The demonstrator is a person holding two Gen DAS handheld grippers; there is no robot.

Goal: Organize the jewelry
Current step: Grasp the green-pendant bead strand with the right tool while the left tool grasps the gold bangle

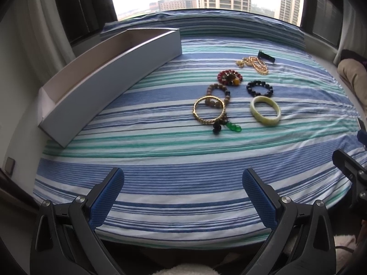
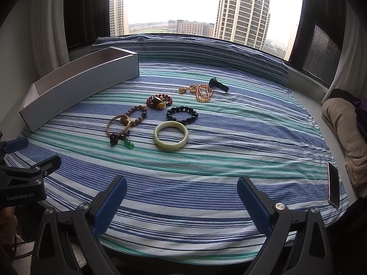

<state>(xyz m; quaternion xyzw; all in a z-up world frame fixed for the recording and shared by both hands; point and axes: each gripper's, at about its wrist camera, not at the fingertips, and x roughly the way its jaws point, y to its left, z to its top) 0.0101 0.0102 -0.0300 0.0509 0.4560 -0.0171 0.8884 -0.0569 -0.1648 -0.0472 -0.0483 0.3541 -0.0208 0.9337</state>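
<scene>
On the striped bedspread, well ahead of both tools, the jewelry lies in a loose cluster: a pale jade bangle nearest, a dark bead bracelet touching its far edge, a gold bangle overlapping a tan bead bracelet to the left, a red bead bracelet behind them, and a gold chain farthest back. A long, open white box sits well apart to the left and appears empty, so sorting looks not yet begun. The left gripper and right gripper both hover over the near edge of the bed with jaws spread wide, grasping nothing. The likely next move is a reach forward to the jade bangle, pinching its rim with one finger inside the ring, then a carry left to the box.
</scene>
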